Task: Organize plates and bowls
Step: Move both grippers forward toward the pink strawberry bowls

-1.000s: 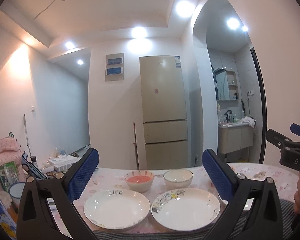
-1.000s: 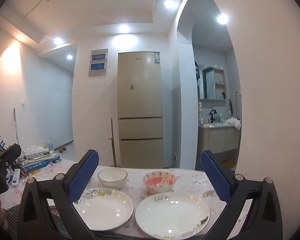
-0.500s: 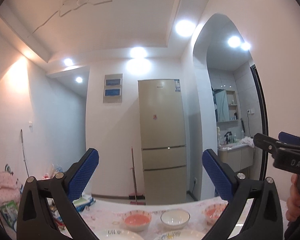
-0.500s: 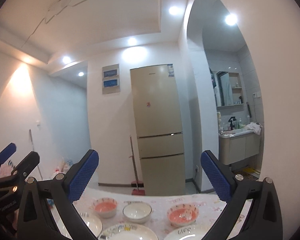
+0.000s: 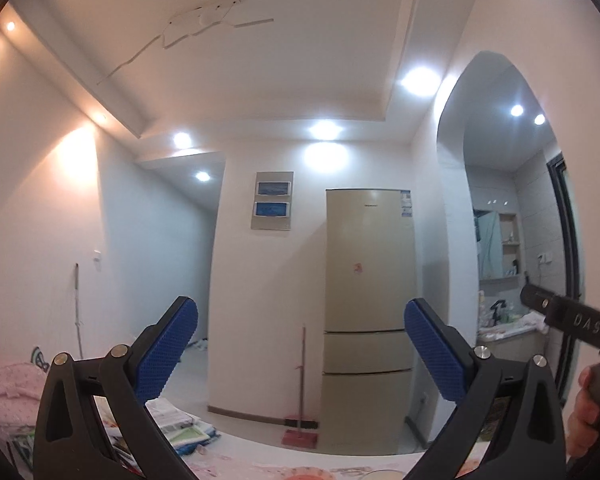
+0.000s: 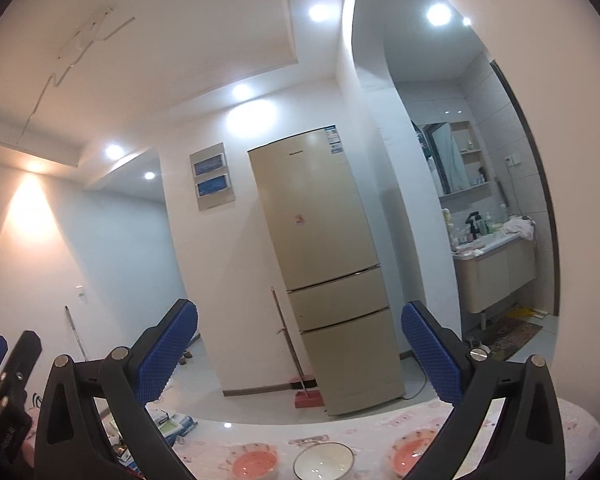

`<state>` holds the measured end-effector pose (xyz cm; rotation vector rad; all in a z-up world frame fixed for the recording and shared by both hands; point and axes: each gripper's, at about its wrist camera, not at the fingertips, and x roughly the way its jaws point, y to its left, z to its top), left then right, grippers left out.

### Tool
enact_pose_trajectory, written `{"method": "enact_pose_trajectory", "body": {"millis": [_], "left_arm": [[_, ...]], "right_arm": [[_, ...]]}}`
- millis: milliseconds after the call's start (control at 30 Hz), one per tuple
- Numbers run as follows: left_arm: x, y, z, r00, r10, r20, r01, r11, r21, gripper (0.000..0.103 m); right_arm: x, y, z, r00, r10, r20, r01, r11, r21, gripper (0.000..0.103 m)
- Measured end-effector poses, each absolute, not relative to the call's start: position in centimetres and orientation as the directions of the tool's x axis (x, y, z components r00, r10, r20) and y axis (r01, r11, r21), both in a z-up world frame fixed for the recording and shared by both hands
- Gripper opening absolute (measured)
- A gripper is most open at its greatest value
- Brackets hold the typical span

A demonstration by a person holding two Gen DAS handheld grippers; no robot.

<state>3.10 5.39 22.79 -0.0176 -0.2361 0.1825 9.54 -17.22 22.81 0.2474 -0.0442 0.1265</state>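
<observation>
Both views point up at the room, well above the table. My left gripper (image 5: 300,352) is open, with nothing between its blue pads. My right gripper (image 6: 299,350) is open too and holds nothing. At the bottom of the right wrist view stand a pink bowl (image 6: 256,460), a white bowl (image 6: 323,458) and a second pink bowl (image 6: 412,450) on the floral tablecloth (image 6: 380,424). In the left wrist view only the rims of a pink bowl (image 5: 306,474) and a white bowl (image 5: 380,476) show. The plates are out of view.
A beige fridge (image 6: 328,280) stands beyond the table with a broom (image 6: 296,376) leaning beside it. Papers and books (image 5: 180,432) are piled at the left. A bathroom vanity (image 6: 496,276) shows through the arch on the right. A hand (image 5: 584,420) holds the other gripper's handle.
Both grippers have risen and tilted upward. The two plates have dropped out of both views, and the bowls have slid to the bottom edge. Both stay open.
</observation>
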Motion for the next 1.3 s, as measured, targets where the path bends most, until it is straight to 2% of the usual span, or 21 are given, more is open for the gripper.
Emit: {"method": "enact_pose_trajectory", "body": {"millis": [233, 433, 567, 700, 767, 800, 900, 1100, 1300], "left_arm": [[7.6, 7.4, 20.0, 0.966, 0.207, 0.157, -0.205, 0.978, -0.034, 0.103], [11.4, 8.3, 18.2, 0.979, 0.197, 0.045, -0.196, 0.980, -0.028, 0.103], [12.1, 8.0, 17.6, 0.968, 0.249, 0.038, -0.250, 0.968, 0.032, 0.103], [12.4, 8.3, 17.3, 0.959, 0.274, 0.074, -0.277, 0.960, 0.032, 0.103], [12.8, 8.9, 17.1, 0.965, 0.254, 0.063, -0.255, 0.967, -0.004, 0.103], [13.1, 9.3, 17.0, 0.969, 0.243, 0.049, -0.242, 0.970, -0.020, 0.103], [15.0, 10.4, 16.4, 0.977, 0.213, -0.025, -0.214, 0.975, -0.056, 0.103], [19.8, 12.3, 13.6, 0.973, 0.176, -0.152, -0.188, 0.980, -0.065, 0.103], [25.5, 13.8, 8.7, 0.908, 0.135, -0.397, -0.186, 0.978, -0.092, 0.103]], "right_arm": [[13.3, -12.7, 20.7, 0.966, 0.251, 0.058, -0.258, 0.951, 0.171, 0.103], [15.8, -9.3, 17.1, 0.973, 0.227, 0.048, -0.230, 0.969, 0.086, 0.103], [17.1, -8.5, 16.0, 0.969, 0.233, 0.081, -0.241, 0.964, 0.108, 0.103], [19.3, -7.2, 15.2, 0.957, 0.291, 0.017, -0.291, 0.954, 0.068, 0.102], [20.8, -5.9, 14.1, 0.945, 0.323, -0.045, -0.324, 0.946, 0.003, 0.092], [21.5, -5.7, 13.7, 0.947, 0.316, -0.062, -0.317, 0.948, -0.002, 0.092], [23.6, -6.1, 12.4, 0.952, 0.296, -0.083, -0.291, 0.955, 0.061, 0.092], [27.4, -6.9, 9.9, 0.935, 0.295, -0.196, -0.274, 0.953, 0.130, 0.092], [31.0, -6.0, 6.6, 0.884, 0.335, -0.327, -0.293, 0.940, 0.173, 0.092]]}}
